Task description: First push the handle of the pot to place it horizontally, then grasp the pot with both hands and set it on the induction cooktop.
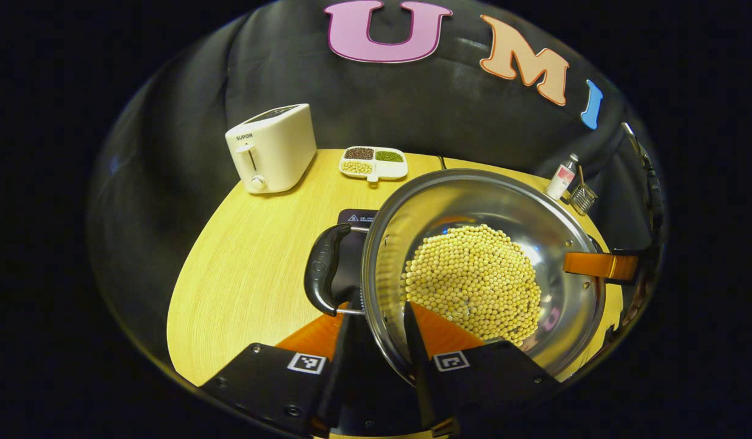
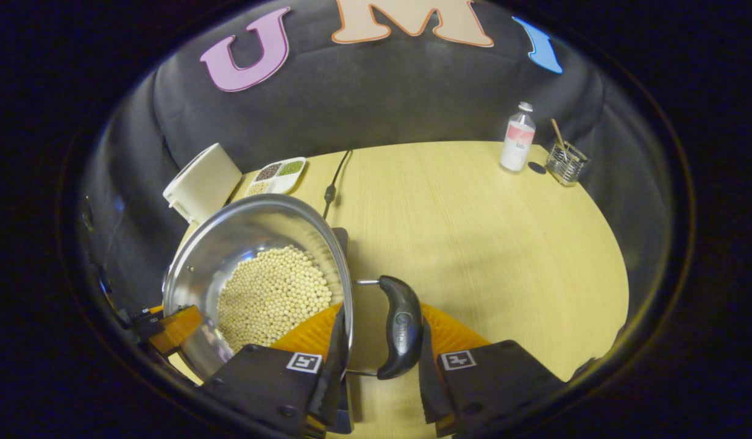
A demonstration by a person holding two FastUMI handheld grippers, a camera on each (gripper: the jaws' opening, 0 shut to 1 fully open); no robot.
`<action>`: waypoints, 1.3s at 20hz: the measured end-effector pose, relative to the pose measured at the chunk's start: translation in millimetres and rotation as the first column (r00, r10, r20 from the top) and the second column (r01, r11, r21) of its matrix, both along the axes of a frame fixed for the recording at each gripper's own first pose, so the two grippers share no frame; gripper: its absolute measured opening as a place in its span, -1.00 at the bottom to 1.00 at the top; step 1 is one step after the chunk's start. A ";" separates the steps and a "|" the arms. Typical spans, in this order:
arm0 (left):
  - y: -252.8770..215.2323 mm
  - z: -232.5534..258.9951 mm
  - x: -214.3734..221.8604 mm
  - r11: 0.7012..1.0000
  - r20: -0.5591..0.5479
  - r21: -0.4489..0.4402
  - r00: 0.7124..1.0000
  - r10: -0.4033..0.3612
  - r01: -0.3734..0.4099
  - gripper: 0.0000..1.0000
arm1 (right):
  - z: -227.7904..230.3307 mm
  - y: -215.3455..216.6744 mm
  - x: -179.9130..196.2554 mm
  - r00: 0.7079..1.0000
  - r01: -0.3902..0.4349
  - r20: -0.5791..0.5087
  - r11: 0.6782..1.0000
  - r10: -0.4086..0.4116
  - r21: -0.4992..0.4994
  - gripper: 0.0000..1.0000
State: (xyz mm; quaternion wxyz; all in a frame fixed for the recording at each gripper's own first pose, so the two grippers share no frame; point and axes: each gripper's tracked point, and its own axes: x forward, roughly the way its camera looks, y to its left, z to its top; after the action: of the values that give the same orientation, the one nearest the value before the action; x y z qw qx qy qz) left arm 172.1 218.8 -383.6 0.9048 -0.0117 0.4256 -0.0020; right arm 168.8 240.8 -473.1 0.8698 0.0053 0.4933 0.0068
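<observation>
We see the steel pot (image 1: 473, 274), part-filled with pale beans (image 1: 473, 289), lying close in front of both grippers over the yellow table (image 1: 248, 274). In the left gripper view the left gripper (image 1: 379, 323) has its two fingers either side of the pot's rim, one finger inside the bowl against the beans and the other outside by the black handle (image 1: 324, 268); we cannot tell whether both press on the metal. Under that handle a dark slab, the induction cooktop (image 1: 354, 219), shows beneath the pot. In the right gripper view the right gripper (image 2: 379, 332) straddles the other black handle (image 2: 400, 326), one finger at the pot's rim and one just beyond the handle, with gaps visible, so they stand apart. A white toaster (image 1: 272, 149) and a divided dish (image 1: 373, 162) sit farther back
</observation>
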 end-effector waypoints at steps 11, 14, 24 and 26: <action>3.2 -4.9 -1.5 0.997 -0.031 0.050 0.997 0.066 -0.064 0.66 | -2.8 14.6 3.5 1.000 0.030 -0.001 0.998 -0.030 0.054 0.34; 8.0 -5.4 -1.5 0.996 -0.019 0.057 0.998 0.066 -0.065 0.88 | 5.6 14.5 0.7 0.999 0.031 0.008 0.996 -0.032 0.082 0.65; 4.3 2.4 1.4 0.997 0.024 0.079 0.999 0.022 -0.024 1.00 | 44.4 -4.1 -5.4 0.993 0.055 0.101 0.994 -0.065 0.092 0.99; 10.7 7.6 0.4 0.994 0.044 0.097 0.998 0.043 -0.047 0.98 | 47.9 -1.1 -11.0 0.992 0.050 0.108 0.994 -0.061 0.099 0.99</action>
State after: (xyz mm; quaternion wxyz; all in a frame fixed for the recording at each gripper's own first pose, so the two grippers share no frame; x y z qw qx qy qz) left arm 172.6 229.5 -376.0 0.9128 0.0232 0.4058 0.0388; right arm 157.8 239.7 -425.2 0.8945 0.0605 0.4430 0.0064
